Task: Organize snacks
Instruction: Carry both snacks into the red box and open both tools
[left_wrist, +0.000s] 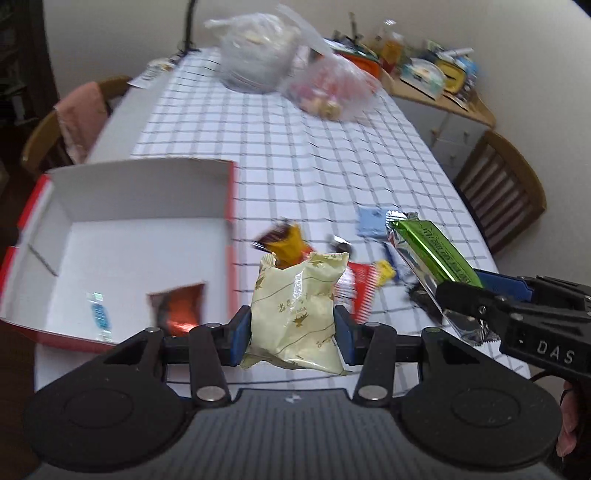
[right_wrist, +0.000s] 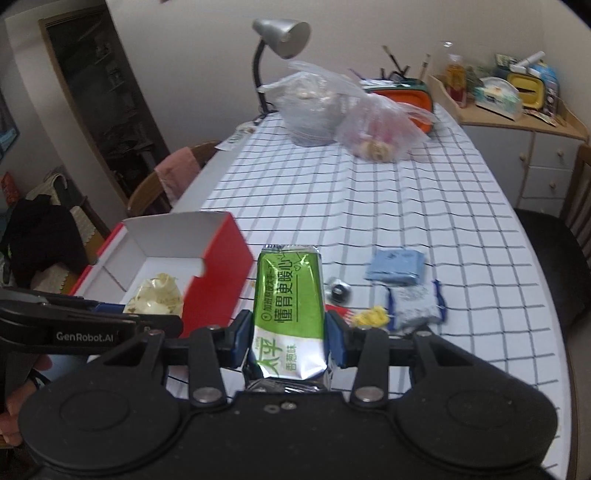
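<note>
The left gripper (left_wrist: 292, 325) pinches a cream snack bag (left_wrist: 297, 314) just beside the red box (left_wrist: 231, 236). The right gripper (right_wrist: 289, 338) pinches a green snack pack (right_wrist: 288, 295) above the tabletop (right_wrist: 369, 206), near its front edge.

Soft indoor daylight, fisheye bend, some motion blur

Even, dim light with weak shadows. The left wrist view smears the far bags (left_wrist: 295, 62) and the near snacks (left_wrist: 291, 243); the right wrist view is sharper. Glare shines on the green wrapper (right_wrist: 288, 295). The tablecloth (right_wrist: 369, 206) grid bows, and the corners go black.
</note>
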